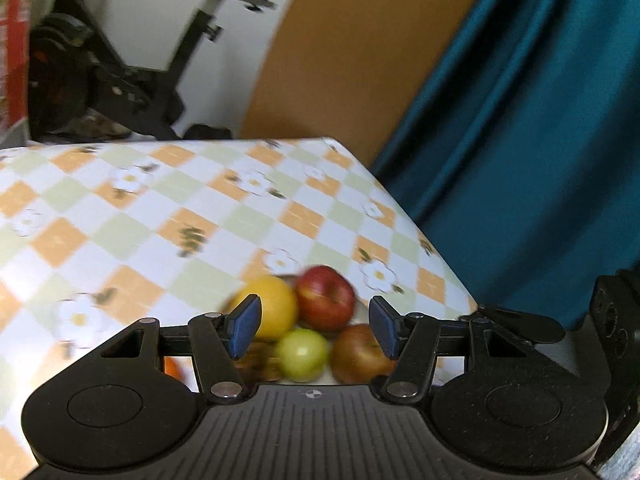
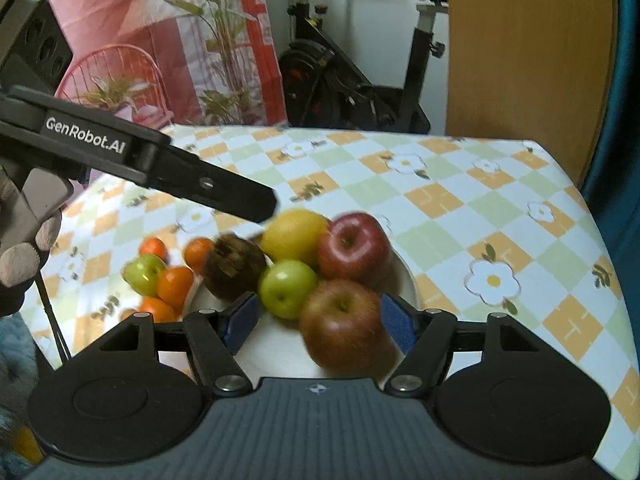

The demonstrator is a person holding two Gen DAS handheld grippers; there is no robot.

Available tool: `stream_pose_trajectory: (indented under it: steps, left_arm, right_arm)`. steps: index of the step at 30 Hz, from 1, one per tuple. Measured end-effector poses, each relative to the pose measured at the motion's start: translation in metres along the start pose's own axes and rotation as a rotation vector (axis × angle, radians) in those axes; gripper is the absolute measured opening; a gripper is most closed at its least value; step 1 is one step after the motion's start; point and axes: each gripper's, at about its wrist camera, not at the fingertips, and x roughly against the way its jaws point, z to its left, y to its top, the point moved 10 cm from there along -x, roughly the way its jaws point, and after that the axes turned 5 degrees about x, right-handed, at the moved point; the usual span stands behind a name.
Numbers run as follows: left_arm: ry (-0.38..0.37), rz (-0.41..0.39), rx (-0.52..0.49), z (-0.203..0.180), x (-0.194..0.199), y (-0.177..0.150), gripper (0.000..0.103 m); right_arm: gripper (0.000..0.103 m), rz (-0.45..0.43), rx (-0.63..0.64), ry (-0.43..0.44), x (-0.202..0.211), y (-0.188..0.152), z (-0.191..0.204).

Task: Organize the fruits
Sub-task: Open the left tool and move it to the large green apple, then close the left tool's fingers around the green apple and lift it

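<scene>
White plate (image 2: 408, 280) on table (image 2: 460, 184) already holds apples, lemon, dark fruit. Oranges (image 2: 174, 282) and green apple (image 2: 144, 274) left beside it. Your right hand-held gripper (image 2: 318, 322) and left hand-held gripper (image 1: 314, 328) hover, jaws apart, empty.

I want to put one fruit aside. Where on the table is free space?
Free: the cloth right of the plate to the table edge, and the far strip toward the bike. Crowded: left of the plate, with oranges and a green apple.
</scene>
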Motion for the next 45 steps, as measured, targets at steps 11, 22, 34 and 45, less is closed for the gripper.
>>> stream_pose_trajectory:
  steps: [11, 22, 34, 45]
  left_arm:
    - [0.175, -0.026, 0.073, 0.098, 0.055, 0.006, 0.061]
    - [0.186, -0.015, 0.097, 0.133, 0.062, -0.017, 0.061]
    - [0.142, 0.007, 0.142, 0.144, 0.052, -0.047, 0.052]
    - [0.105, 0.017, 0.188, 0.147, 0.045, -0.064, 0.048]
  right_arm:
    - [0.071, -0.040, 0.043, 0.087, -0.022, 0.037, 0.047]
    - [0.070, 0.014, 0.154, 0.188, -0.065, 0.040, 0.114]
    - [0.059, 0.130, 0.454, 0.281, -0.122, 0.012, 0.178]
    - [0.056, 0.198, 0.479, 0.262, -0.144, 0.001, 0.180]
